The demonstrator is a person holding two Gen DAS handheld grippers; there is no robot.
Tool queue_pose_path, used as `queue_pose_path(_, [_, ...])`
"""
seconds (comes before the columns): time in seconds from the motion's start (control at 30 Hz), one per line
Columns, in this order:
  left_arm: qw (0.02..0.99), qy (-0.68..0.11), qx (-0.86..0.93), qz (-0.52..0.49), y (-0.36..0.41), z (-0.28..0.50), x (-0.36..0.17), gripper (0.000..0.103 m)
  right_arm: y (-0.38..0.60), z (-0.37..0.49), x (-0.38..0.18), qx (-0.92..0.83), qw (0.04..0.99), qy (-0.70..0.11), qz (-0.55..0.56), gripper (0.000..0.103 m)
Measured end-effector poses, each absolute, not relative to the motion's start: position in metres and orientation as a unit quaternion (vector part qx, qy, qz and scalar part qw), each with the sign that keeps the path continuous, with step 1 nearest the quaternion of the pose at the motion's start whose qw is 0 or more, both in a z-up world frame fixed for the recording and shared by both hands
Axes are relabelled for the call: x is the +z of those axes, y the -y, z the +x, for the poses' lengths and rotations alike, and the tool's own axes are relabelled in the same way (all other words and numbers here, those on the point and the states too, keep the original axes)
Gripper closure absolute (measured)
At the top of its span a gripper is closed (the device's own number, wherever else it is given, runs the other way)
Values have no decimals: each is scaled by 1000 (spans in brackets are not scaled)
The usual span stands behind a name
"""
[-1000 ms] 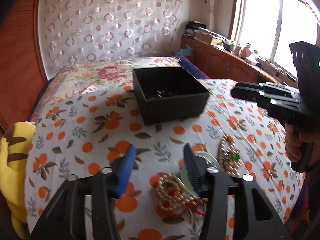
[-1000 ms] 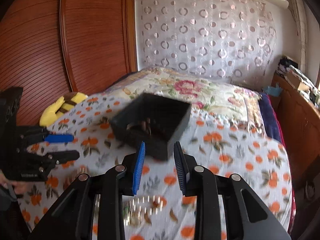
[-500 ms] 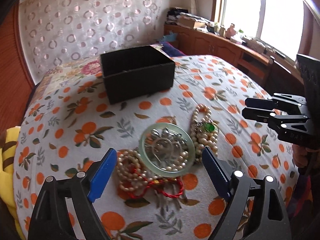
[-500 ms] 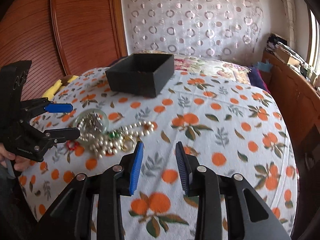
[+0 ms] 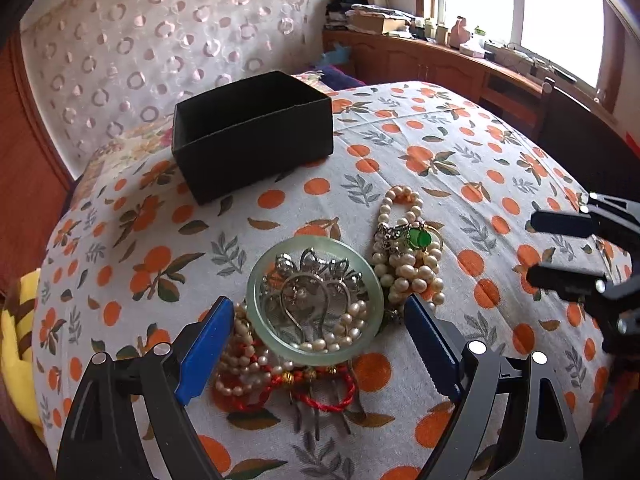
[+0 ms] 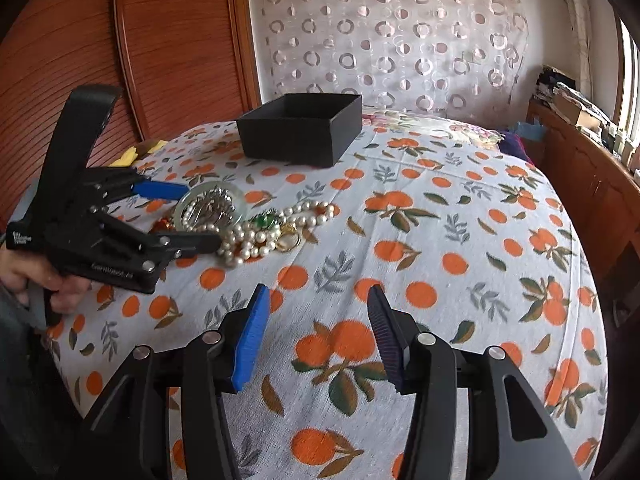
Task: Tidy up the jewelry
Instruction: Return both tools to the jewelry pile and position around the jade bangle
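Observation:
A pile of jewelry lies on the orange-patterned cloth. A pale green jade bangle [image 5: 256, 312] rings a silver brooch [image 5: 308, 284]. A pearl necklace with a green stone [image 5: 408, 256] lies to its right, and a bead bracelet with red cord [image 5: 256, 364] lies at its front left. My left gripper [image 5: 320, 340] is open, its jaws on either side of the bangle, low over the pile. My right gripper [image 6: 316, 328] is open and empty above bare cloth, to the right of the pile [image 6: 256, 228]. An open black box [image 5: 252, 136] stands behind the pile.
The cloth covers a rounded table [image 6: 460, 240] whose edges fall away on all sides. A yellow striped cushion [image 5: 16, 344] lies at the left. A wooden cabinet with clutter [image 5: 432, 56] runs under the window at the right. A bed [image 6: 432, 124] lies behind the box.
My left gripper has come closer to the pile and now straddles the bangle. My right gripper has opened wider and sunk lower over the cloth.

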State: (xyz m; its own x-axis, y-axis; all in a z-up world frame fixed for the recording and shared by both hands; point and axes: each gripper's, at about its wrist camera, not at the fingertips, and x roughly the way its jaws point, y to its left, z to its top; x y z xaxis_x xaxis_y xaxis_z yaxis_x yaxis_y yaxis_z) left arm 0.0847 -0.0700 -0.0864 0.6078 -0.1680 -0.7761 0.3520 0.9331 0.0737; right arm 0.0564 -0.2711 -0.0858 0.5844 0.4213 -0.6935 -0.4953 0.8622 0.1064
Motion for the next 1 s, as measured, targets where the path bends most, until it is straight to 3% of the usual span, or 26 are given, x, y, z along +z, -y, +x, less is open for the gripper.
queue_pose_path(0.17, [888,-421,-145,116,72,89,-86,34,273,55,-87,257,891,-371,-38,50])
queue_pose_path(0.8, [895,-407,-142,116,72,84,-83,36,271,52,-87,256,894,-365,-47,50])
queue_pose_path(1.0, [908,-387,-144,73,59,68,-70,36,270,53,-88,255,893,-368,-51,50])
